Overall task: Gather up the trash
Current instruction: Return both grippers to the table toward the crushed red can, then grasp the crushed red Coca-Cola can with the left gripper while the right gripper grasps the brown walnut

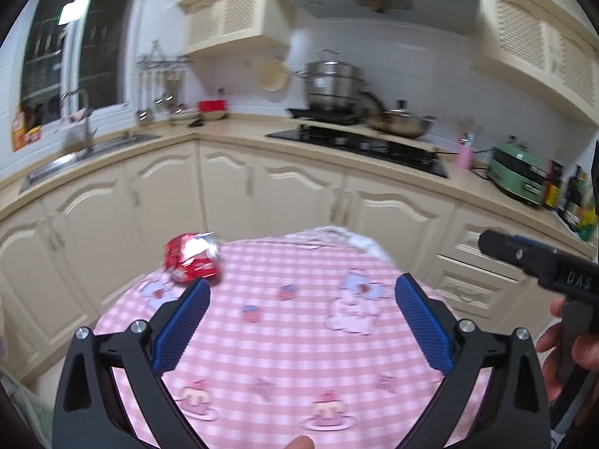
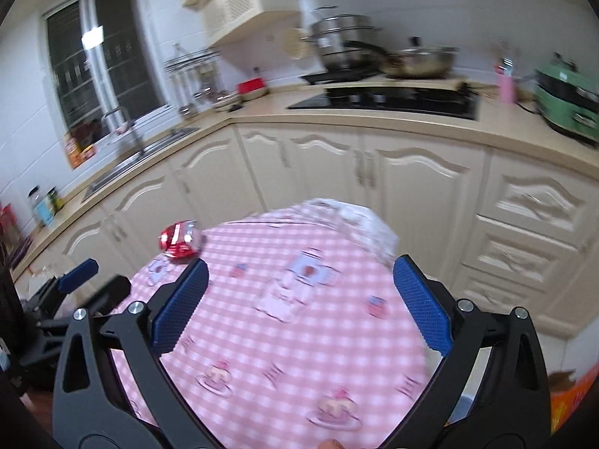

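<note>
Left wrist view: we see our left tool (image 1: 302,292) spread apart above the bench (image 1: 299,344), crushed red can (image 1: 191,260) far left; right tool (image 2: 299,275) likewise apart.

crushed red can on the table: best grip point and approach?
Probably pinch the crushed red can across its dented midsection, coming from the near side over the table. It lies on its side at the far-left edge; the open left gripper is nearest.

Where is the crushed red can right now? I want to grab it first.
The crushed red can lies at the far left edge of the pink checked table, just beyond the left gripper and its left fingertip; both views show it.
</note>
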Action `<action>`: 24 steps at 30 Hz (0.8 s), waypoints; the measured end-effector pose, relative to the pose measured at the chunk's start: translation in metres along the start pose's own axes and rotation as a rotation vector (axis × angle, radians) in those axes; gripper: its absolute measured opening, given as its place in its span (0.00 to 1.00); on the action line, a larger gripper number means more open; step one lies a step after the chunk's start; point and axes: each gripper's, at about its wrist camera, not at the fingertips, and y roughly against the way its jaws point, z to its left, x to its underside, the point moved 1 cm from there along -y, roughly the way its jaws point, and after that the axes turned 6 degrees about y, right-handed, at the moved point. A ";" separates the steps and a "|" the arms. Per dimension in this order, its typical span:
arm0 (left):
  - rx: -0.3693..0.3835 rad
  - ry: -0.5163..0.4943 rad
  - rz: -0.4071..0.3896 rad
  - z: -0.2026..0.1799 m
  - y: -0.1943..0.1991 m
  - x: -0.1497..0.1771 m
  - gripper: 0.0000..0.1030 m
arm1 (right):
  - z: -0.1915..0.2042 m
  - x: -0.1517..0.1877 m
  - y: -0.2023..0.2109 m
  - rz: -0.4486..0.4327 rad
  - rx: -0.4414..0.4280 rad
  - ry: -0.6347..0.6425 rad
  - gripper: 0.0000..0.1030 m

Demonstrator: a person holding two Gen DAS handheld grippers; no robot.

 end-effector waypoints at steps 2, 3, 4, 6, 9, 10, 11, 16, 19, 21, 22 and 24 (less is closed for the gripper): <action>-0.027 0.031 0.007 0.021 -0.006 0.001 0.94 | 0.015 -0.007 -0.018 0.012 -0.025 0.023 0.94; -0.045 0.044 0.010 0.032 -0.010 0.001 0.94 | 0.023 -0.010 -0.030 0.024 -0.042 0.036 0.94; -0.068 0.057 0.016 0.045 -0.017 0.000 0.94 | 0.030 -0.013 -0.040 0.034 -0.056 0.044 0.94; -0.111 0.080 0.025 0.069 -0.030 -0.001 0.94 | 0.041 -0.018 -0.059 0.051 -0.078 0.056 0.94; -0.158 0.106 0.022 0.098 -0.049 -0.006 0.94 | 0.055 -0.021 -0.091 0.086 -0.099 0.067 0.94; -0.179 0.115 0.026 0.110 -0.059 -0.008 0.94 | 0.057 -0.022 -0.101 0.099 -0.104 0.067 0.94; -0.193 0.125 0.026 0.121 -0.069 -0.011 0.94 | 0.061 -0.022 -0.113 0.115 -0.109 0.066 0.94; -0.253 0.143 0.056 0.163 -0.116 -0.018 0.94 | 0.071 -0.014 -0.154 0.183 -0.111 0.080 0.94; -0.259 0.137 0.084 0.180 -0.144 -0.020 0.94 | 0.072 -0.007 -0.172 0.214 -0.114 0.075 0.94; -0.268 0.103 0.110 0.184 -0.170 -0.022 0.94 | 0.070 -0.001 -0.184 0.236 -0.117 0.060 0.94; -0.277 0.090 0.115 0.186 -0.179 -0.022 0.94 | 0.069 0.000 -0.187 0.243 -0.117 0.056 0.94; -0.284 0.063 0.124 0.186 -0.197 -0.022 0.94 | 0.068 0.004 -0.195 0.258 -0.116 0.055 0.94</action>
